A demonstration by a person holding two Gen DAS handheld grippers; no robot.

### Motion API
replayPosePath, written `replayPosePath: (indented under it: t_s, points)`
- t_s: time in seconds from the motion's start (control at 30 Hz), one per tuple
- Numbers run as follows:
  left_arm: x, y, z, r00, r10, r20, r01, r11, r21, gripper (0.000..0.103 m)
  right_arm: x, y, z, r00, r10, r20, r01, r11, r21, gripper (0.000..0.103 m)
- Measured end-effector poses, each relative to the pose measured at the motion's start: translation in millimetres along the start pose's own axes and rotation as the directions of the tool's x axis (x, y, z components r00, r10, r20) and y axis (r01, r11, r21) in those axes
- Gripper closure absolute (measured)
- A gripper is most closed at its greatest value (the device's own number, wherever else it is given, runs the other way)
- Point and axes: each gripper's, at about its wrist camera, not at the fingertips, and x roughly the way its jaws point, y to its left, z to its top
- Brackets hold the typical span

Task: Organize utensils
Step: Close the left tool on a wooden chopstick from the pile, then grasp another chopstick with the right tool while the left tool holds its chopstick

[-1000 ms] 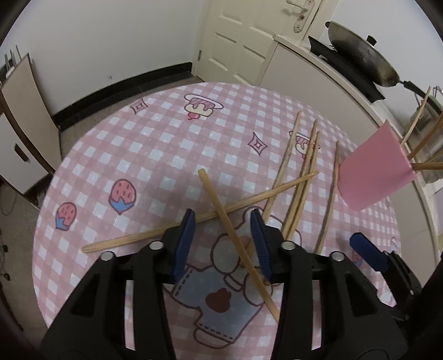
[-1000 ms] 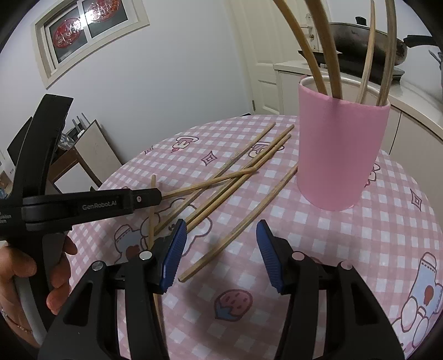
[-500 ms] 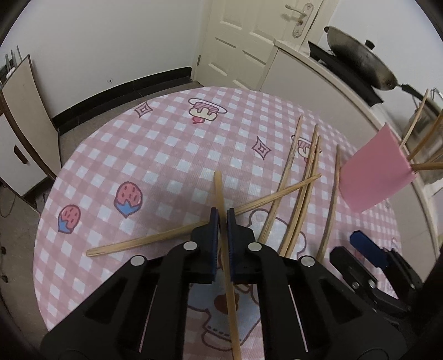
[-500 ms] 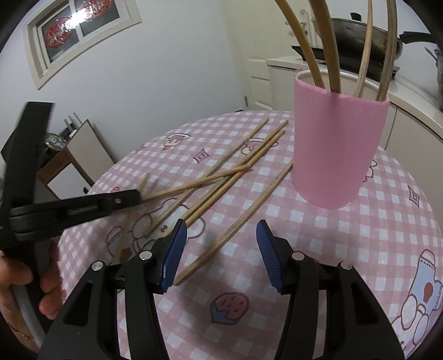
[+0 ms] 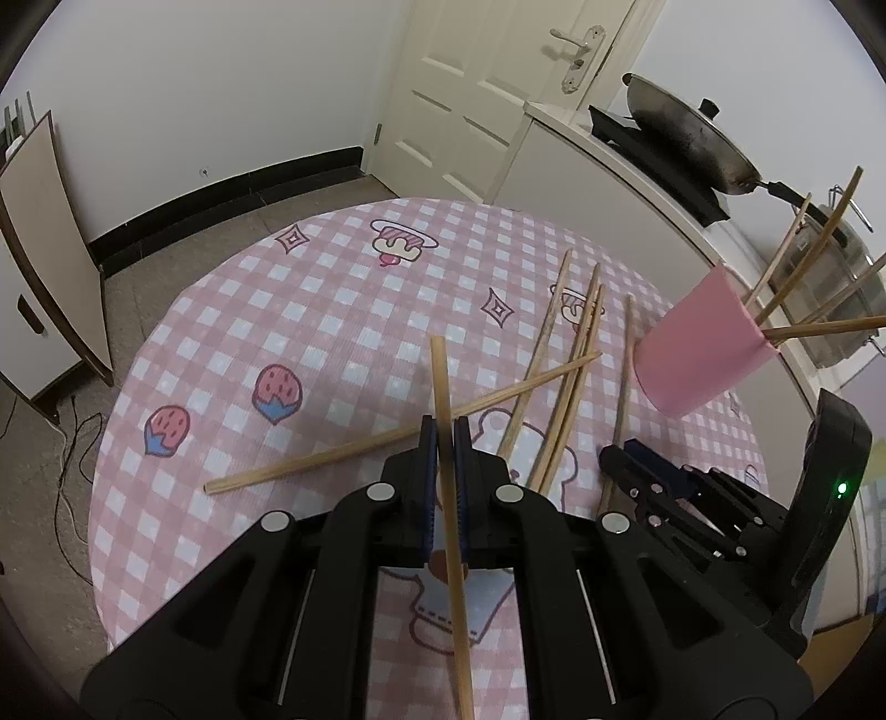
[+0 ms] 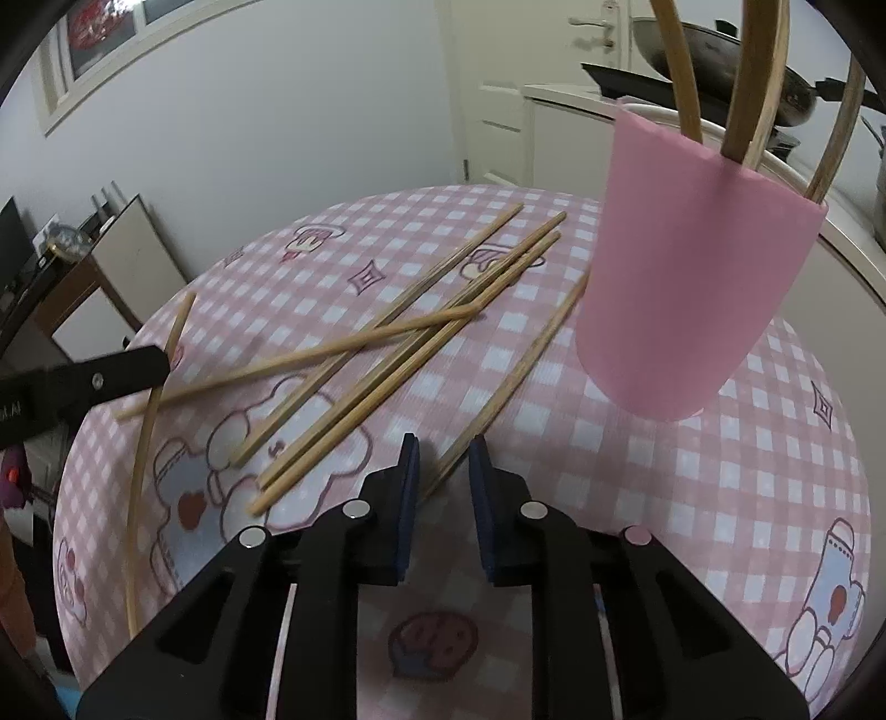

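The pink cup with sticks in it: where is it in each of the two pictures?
Left wrist view: pink cup at the right edge, tilted by the lens.
Right wrist view: pink cup upper right, large and near.
Shared landmark: the dark wok on the counter behind it.

almost no legible text. only fragment: white letters, roughly "ai", cut off by the frame edge, on the black body of the left hand-held gripper (image 6: 83, 382) in the right wrist view. rest of that print out of frame. red shapes in the framed panel (image 6: 102, 33) high on the wall too blurred to read.
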Motion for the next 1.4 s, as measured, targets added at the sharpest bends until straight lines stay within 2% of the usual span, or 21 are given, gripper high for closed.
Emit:
replayPosePath:
  t_s: [0.43,0.67,0.73,0.83,0.87,1.0,1.17,1.33,1.4]
  points:
    - [-12.8,-13.7,-31.9,0.997,-0.047,-0.054,0.048,0.999,0.018,0.097,-50.8,-4.3,-59.8,0.988,0.124,-0.09,-0.128,0.991,-0.035,0.094]
    - [-18.5,-28.5,-54.6,0.996,-0.05,-0.076,0.054,0.997,0.053,0.097,-77.0,-6.2,-82.7,0.972,0.137,-0.189,-0.155,0.984,-0.089,0.094]
    - [-18.6,-26.9,-55.2,0.996,-0.045,-0.071,0.049,0.998,0.045,0.097,-81.3,-10.5,-80.7,0.979,0.127,-0.161,-0.14,0.987,-0.075,0.092]
    - [-21.5,-18.2,-49.9,0.997,-0.048,-0.063,0.048,0.999,0.009,0.097,-79.1,-15.1,-71.3,0.985,0.128,-0.116,-0.133,0.991,-0.033,0.071]
    - [-22.1,-16.4,-48.8,0.997,-0.044,-0.06,0.044,0.999,0.005,0.096,-76.7,-15.0,-66.2,0.988,0.122,-0.095,-0.125,0.992,-0.029,0.069]
    - [-19.9,-9.8,-42.6,0.998,-0.004,-0.064,0.004,1.0,0.007,0.096,-62.2,-11.2,-44.7,0.996,0.077,-0.048,-0.079,0.996,-0.043,0.069]
    - [1.2,-6.7,-37.7,0.992,0.04,-0.117,-0.037,0.999,0.025,0.096,-37.3,-8.6,-20.6,0.998,0.049,-0.042,-0.051,0.997,-0.053,0.069]
    - [15.7,-11.0,-37.4,0.987,0.062,-0.146,-0.055,0.997,0.052,0.096,-19.8,-11.6,-10.6,0.997,0.028,-0.077,-0.033,0.997,-0.065,0.069]
    - [21.3,-13.3,-36.7,0.984,0.081,-0.156,-0.071,0.995,0.07,0.091,-13.5,-12.6,-7.5,0.995,0.027,-0.093,-0.034,0.997,-0.071,0.069]
